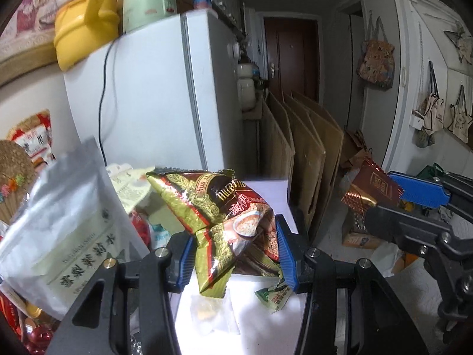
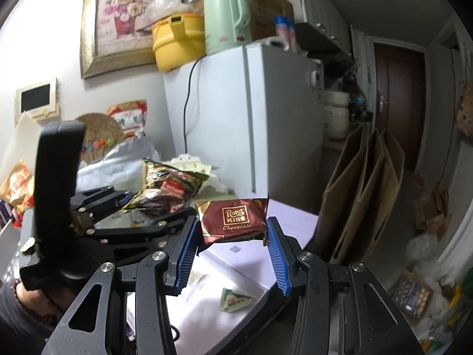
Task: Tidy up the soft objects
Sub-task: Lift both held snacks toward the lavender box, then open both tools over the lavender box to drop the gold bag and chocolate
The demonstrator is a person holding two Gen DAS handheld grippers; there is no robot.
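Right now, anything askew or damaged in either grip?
The gold-brown snack bag in the left gripper is crumpled and folded, pinched off-center. The chocolate packet in the right gripper sits tilted but looks intact. No spill visible.

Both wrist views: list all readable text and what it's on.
"Rater KISS Chocolate": brown packet held in the right gripper.
"hua" and further broken letters: gold snack bag held in the left gripper; rest creased, unreadable.
Silver pouch: Chinese characters, upside down, not readable.
Green sachet: print too small.

Bare tabletop (image 2: 254, 269) beside piled packets (image 1: 59, 222)
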